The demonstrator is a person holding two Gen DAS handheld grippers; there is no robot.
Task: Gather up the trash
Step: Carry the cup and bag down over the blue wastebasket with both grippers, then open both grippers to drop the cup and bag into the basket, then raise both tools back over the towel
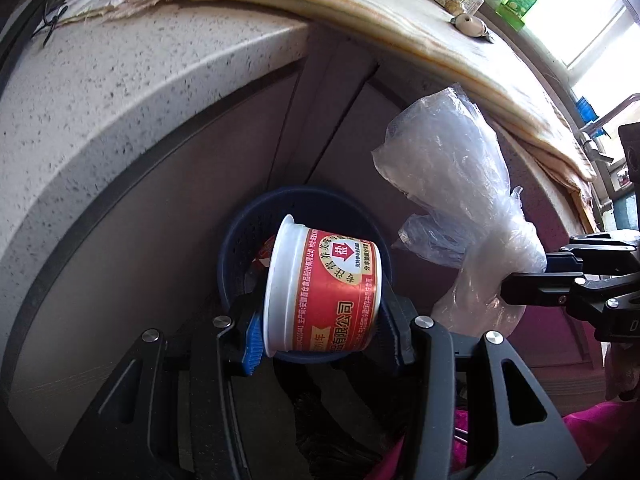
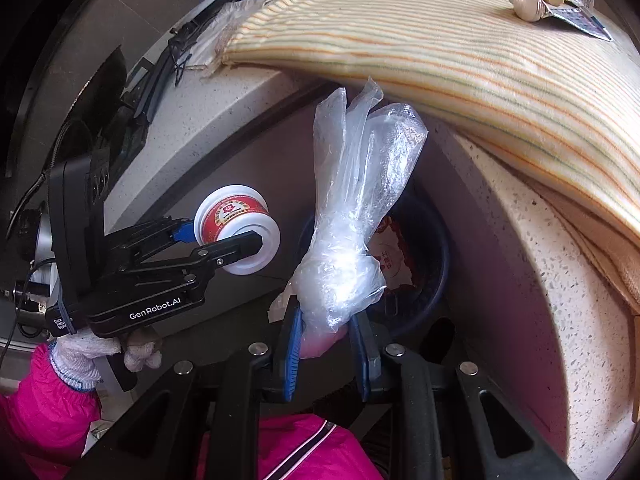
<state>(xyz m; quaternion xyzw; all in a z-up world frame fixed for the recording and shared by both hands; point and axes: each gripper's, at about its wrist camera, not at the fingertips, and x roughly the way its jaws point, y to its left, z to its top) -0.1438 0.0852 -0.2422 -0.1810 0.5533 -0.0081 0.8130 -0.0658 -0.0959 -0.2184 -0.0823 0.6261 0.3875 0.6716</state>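
Below the counter [image 1: 120, 92] edge, left gripper [image 1: 320, 320] clamps the salt tub [image 1: 320, 292], right gripper [image 2: 326, 340] pinches the plastic bag [image 2: 352, 216]: centre each over the blue bin [image 1: 304, 200] before letting go.

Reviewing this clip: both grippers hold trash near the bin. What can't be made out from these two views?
- Bin contents: left wrist view, the held tub covers most of the opening; right wrist view, the plastic bag does.
- What is knotted inside the bag: crumpled film and glare hide it in both views.
- Tub's open side: turned away from both cameras.
- Small items on the striped cloth: too small, distorted at the edge.
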